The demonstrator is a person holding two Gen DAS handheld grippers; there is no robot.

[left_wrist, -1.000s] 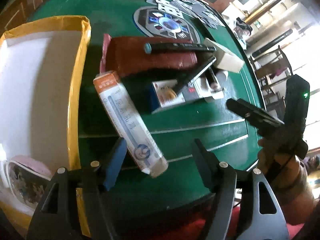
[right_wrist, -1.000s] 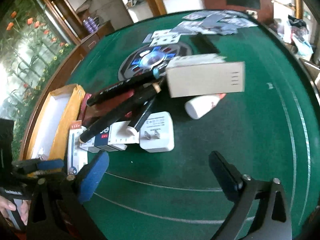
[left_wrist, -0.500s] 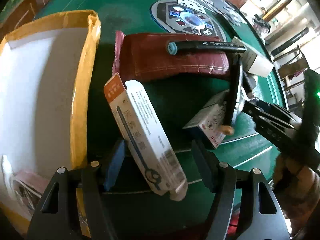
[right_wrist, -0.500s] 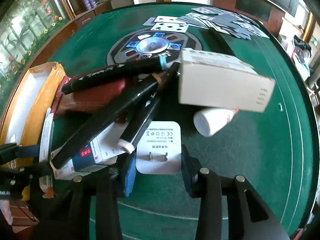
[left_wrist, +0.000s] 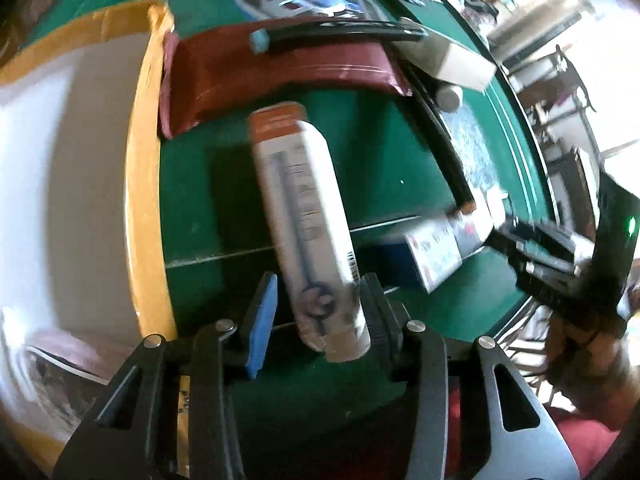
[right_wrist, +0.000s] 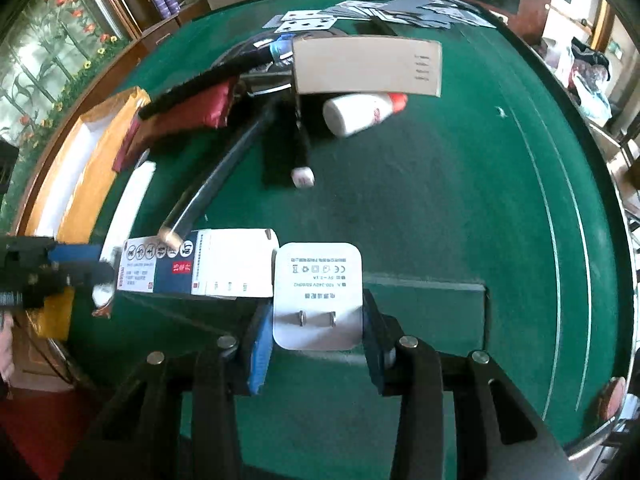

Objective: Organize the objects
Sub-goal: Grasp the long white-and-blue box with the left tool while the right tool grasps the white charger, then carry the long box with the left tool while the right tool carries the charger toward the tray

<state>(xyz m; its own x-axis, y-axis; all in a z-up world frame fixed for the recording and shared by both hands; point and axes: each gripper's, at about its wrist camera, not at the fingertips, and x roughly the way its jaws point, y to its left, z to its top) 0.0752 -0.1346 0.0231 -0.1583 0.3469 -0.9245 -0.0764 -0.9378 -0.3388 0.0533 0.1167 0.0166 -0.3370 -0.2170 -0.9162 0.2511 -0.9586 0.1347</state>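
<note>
White charger (right_wrist: 318, 296) bore upside-down print, "100-240V" and CE mark; blue-white box (right_wrist: 196, 262) beside it showed "15".

White charger (right_wrist: 318, 296), maroon pouch (left_wrist: 280, 68), green felt table (right_wrist: 440, 200).

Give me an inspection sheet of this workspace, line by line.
Surface: green felt table with white lines.
Job's things: long white carton; white charger; yellow-rimmed box; black markers; blue-white carton.
Clutter: maroon pouch, grey box, white bottle, playing cards.
Grippers: left hand-held gripper around the long carton; right hand-held gripper clamps the charger.
Cables: nothing seen.
Surroundings: wooden furniture, flower-pattern glass.
</note>
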